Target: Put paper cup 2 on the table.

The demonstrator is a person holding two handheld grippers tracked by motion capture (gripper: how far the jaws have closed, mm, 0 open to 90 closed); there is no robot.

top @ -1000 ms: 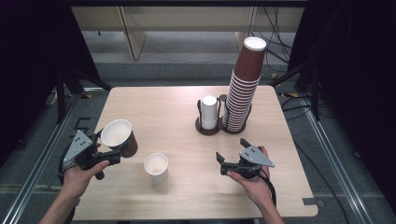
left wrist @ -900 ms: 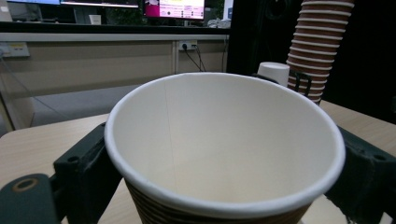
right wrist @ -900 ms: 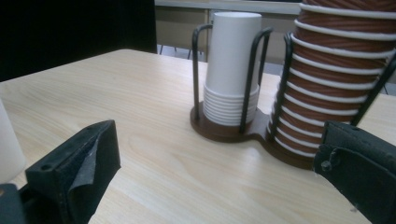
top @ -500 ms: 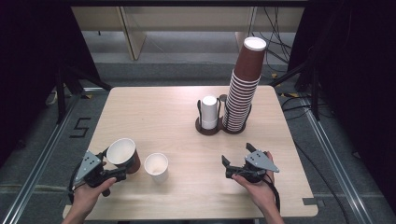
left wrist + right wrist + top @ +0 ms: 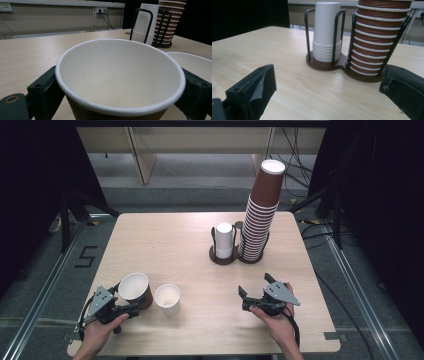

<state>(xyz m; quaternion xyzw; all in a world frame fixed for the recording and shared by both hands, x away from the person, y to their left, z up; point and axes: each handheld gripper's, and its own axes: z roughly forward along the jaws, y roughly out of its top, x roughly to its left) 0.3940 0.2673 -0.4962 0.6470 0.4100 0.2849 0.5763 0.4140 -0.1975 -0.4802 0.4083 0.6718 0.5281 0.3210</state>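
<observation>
A brown ribbed paper cup (image 5: 135, 289) with a white inside stands upright at the table's near left. My left gripper (image 5: 136, 301) is shut on it, one jaw on each side of its wall below the rim (image 5: 120, 75). Just right of it, close by, is a small white paper cup (image 5: 167, 297), also upright. At the near right my right gripper (image 5: 254, 286) rests low over the table, open, with nothing between its jaws (image 5: 329, 92); it points at the cup holder (image 5: 324, 63).
A dark two-ring wire holder (image 5: 235, 257) stands at the table's far middle right. It carries a short stack of white cups (image 5: 224, 240) and a tall stack of brown cups (image 5: 260, 220). Bare tabletop (image 5: 165, 245) lies between the holder and the near cups.
My left gripper has come down and toward the near edge with the brown cup, which went from tilted in the air to upright beside the white cup. The right gripper has hardly moved.
</observation>
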